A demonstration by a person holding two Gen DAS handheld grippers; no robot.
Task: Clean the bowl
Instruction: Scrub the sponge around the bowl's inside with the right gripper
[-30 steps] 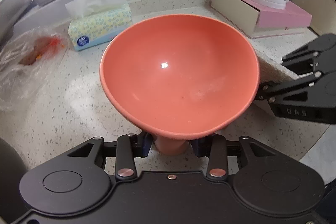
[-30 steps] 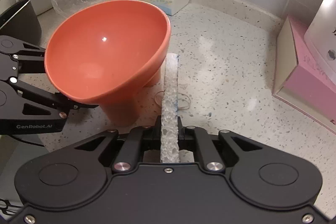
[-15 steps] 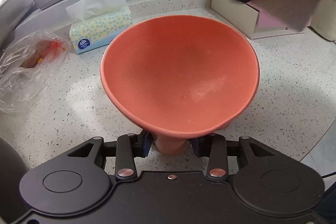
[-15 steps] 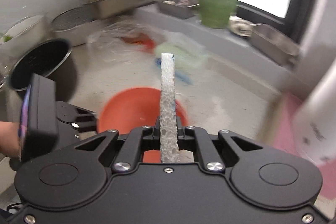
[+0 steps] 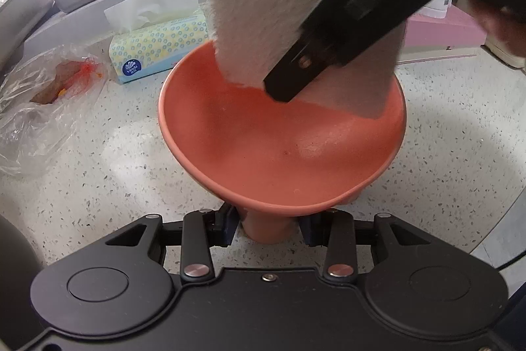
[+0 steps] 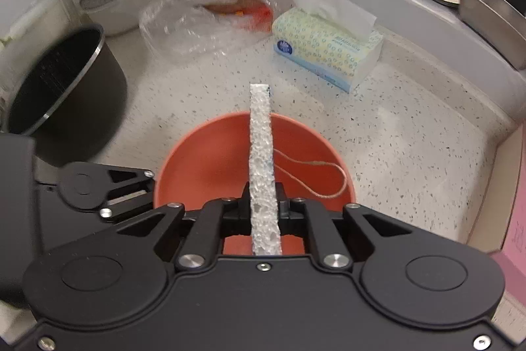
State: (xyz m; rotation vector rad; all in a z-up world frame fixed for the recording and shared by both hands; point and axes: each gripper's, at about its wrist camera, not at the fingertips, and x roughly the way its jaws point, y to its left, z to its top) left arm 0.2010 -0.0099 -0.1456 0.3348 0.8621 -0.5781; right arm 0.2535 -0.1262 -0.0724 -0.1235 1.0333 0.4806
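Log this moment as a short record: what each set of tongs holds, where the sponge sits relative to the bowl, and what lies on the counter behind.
left tongs: shut on the foot of the orange bowl, holding it tilted
right tongs: shut on a white sponge, gripped edge-on
sponge position: over the bowl's far rim, above the inner wall; contact cannot be told
sponge string: thin loop hanging over the bowl's opening
bowl inside: a few small specks
counter behind: tissue box, clear plastic bag, black pot

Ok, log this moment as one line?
left gripper: shut on orange bowl foot | right gripper: shut on sponge, over bowl | wiping: not started
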